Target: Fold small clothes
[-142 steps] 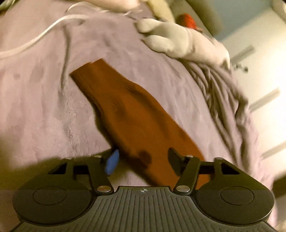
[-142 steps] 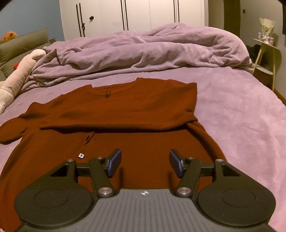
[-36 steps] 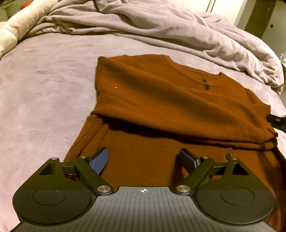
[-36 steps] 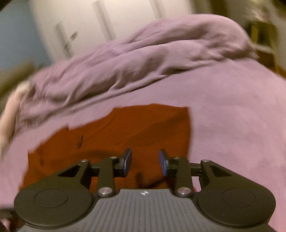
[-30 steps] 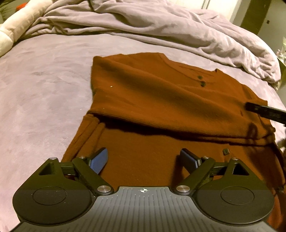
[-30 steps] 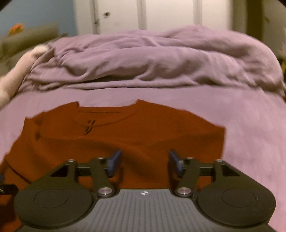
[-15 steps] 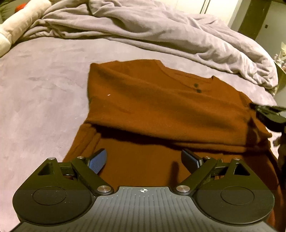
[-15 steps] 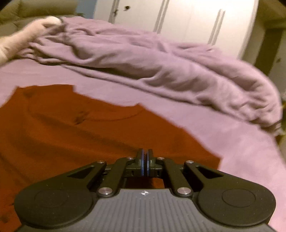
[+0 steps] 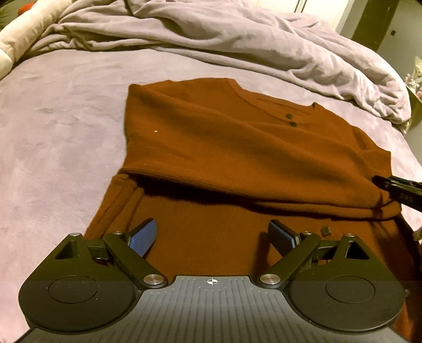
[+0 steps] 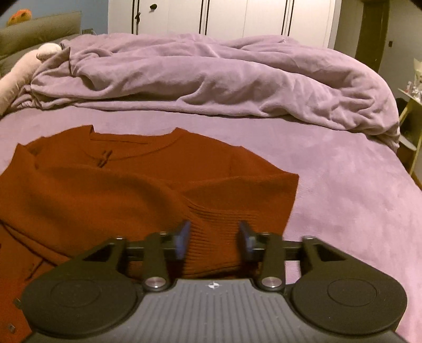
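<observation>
A rust-brown knit sweater point(image 9: 237, 147) lies flat on the purple bed cover point(image 9: 52, 118), its sleeves folded in across the chest. My left gripper point(image 9: 212, 234) hovers open over the sweater's lower body, with nothing between its fingers. In the right wrist view the sweater point(image 10: 105, 190) fills the left side, and its ribbed sleeve cuff point(image 10: 219, 216) lies between the pads of my right gripper point(image 10: 214, 240). The right jaws are opening and blurred; the pads stand apart at the cuff's edges. The right gripper's tip point(image 9: 401, 188) also shows at the right edge of the left wrist view.
A crumpled lilac duvet point(image 10: 211, 74) is heaped across the far side of the bed. A pale plush toy point(image 10: 15, 79) lies at the far left. White wardrobe doors point(image 10: 224, 15) stand behind, and a small side table point(image 10: 411, 105) is at the right.
The right gripper was shut half a second ago; its jaws now stand apart around the cuff. It has shifted over the sweater's right edge. The left gripper stayed still.
</observation>
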Demonstrator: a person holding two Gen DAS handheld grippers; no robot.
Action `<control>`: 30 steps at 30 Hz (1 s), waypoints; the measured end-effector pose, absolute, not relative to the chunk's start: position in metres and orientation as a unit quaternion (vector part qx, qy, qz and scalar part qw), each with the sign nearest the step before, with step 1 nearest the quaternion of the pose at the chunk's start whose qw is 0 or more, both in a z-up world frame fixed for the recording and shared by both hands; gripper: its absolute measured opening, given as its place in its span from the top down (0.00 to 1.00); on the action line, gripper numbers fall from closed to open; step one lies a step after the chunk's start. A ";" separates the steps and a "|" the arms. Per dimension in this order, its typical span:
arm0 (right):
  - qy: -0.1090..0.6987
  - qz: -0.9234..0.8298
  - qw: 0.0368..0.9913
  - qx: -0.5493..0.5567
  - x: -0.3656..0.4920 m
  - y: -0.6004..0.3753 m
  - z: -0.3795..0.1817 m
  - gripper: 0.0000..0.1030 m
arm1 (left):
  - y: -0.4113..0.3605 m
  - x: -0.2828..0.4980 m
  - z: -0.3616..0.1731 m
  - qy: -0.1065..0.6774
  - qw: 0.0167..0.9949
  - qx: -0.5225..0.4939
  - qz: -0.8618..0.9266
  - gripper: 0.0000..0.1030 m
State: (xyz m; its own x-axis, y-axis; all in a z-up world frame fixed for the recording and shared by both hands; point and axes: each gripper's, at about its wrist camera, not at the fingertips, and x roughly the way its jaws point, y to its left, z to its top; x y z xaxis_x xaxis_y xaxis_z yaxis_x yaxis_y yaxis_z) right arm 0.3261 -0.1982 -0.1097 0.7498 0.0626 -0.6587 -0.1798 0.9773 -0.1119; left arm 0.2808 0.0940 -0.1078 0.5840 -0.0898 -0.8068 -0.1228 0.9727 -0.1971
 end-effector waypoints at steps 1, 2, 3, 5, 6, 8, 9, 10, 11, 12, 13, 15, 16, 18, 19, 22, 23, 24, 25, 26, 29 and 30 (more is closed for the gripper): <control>0.351 0.068 0.930 -0.085 0.329 -0.197 -0.110 0.48 | 0.093 0.280 -0.107 0.457 0.882 -0.116 0.009 0.08; 0.351 0.071 0.930 -0.081 0.328 -0.197 -0.109 0.46 | 0.093 0.280 -0.107 0.456 0.882 -0.116 0.007 0.08; 0.352 0.073 0.930 -0.080 0.327 -0.197 -0.109 0.45 | 0.093 0.281 -0.107 0.457 0.882 -0.116 0.007 0.08; 0.359 0.069 0.927 -0.090 0.327 -0.196 -0.111 0.30 | 0.093 0.281 -0.109 0.461 0.880 -0.114 0.006 0.07; 0.365 0.074 0.924 -0.087 0.329 -0.198 -0.114 0.28 | 0.092 0.281 -0.110 0.461 0.880 -0.111 0.006 0.07; 0.368 0.076 0.923 -0.081 0.330 -0.200 -0.117 0.28 | 0.090 0.282 -0.110 0.462 0.881 -0.106 0.006 0.07; 0.367 0.078 0.923 -0.084 0.329 -0.199 -0.119 0.28 | 0.089 0.282 -0.110 0.462 0.881 -0.105 0.006 0.07; 0.365 0.079 0.923 -0.095 0.328 -0.196 -0.120 0.30 | 0.088 0.283 -0.111 0.462 0.881 -0.105 0.006 0.07; 0.364 0.081 0.922 -0.103 0.328 -0.194 -0.122 0.38 | 0.088 0.283 -0.111 0.462 0.881 -0.105 0.006 0.06; 0.365 0.081 0.921 -0.109 0.329 -0.192 -0.124 0.43 | 0.088 0.284 -0.111 0.463 0.880 -0.105 0.007 0.06; 0.363 0.076 0.921 -0.116 0.329 -0.191 -0.125 0.57 | 0.088 0.284 -0.112 0.463 0.880 -0.104 0.007 0.06; 0.359 0.065 0.922 -0.129 0.331 -0.189 -0.125 0.76 | 0.087 0.284 -0.111 0.463 0.880 -0.104 0.007 0.06; 0.357 0.069 0.923 -0.125 0.331 -0.190 -0.123 0.83 | 0.087 0.284 -0.111 0.464 0.880 -0.103 0.007 0.06; 0.348 0.062 0.927 -0.125 0.328 -0.190 -0.121 0.90 | 0.087 0.284 -0.111 0.464 0.880 -0.102 0.006 0.06; 0.338 0.057 0.930 -0.132 0.327 -0.189 -0.120 0.90 | 0.088 0.284 -0.111 0.465 0.879 -0.102 0.006 0.06; 0.310 0.034 0.938 -0.150 0.324 -0.184 -0.115 0.91 | 0.089 0.284 -0.110 0.465 0.879 -0.106 0.006 0.06; 0.305 0.030 0.940 -0.151 0.324 -0.184 -0.114 0.91 | 0.090 0.283 -0.111 0.465 0.879 -0.107 0.006 0.06; 0.301 0.026 0.941 -0.155 0.325 -0.183 -0.112 0.91 | 0.090 0.283 -0.111 0.465 0.879 -0.107 0.006 0.06; 0.296 0.018 0.941 -0.161 0.325 -0.182 -0.112 0.91 | 0.090 0.283 -0.111 0.465 0.879 -0.105 0.007 0.06; 0.294 0.014 0.941 -0.168 0.327 -0.182 -0.112 0.91 | 0.090 0.283 -0.111 0.465 0.879 -0.104 0.008 0.06; 0.298 -0.007 0.938 -0.178 0.335 -0.183 -0.117 0.91 | 0.089 0.282 -0.111 0.466 0.879 -0.102 0.009 0.06; 0.309 -0.013 0.933 -0.184 0.340 -0.183 -0.122 0.91 | 0.088 0.283 -0.112 0.466 0.879 -0.100 0.009 0.06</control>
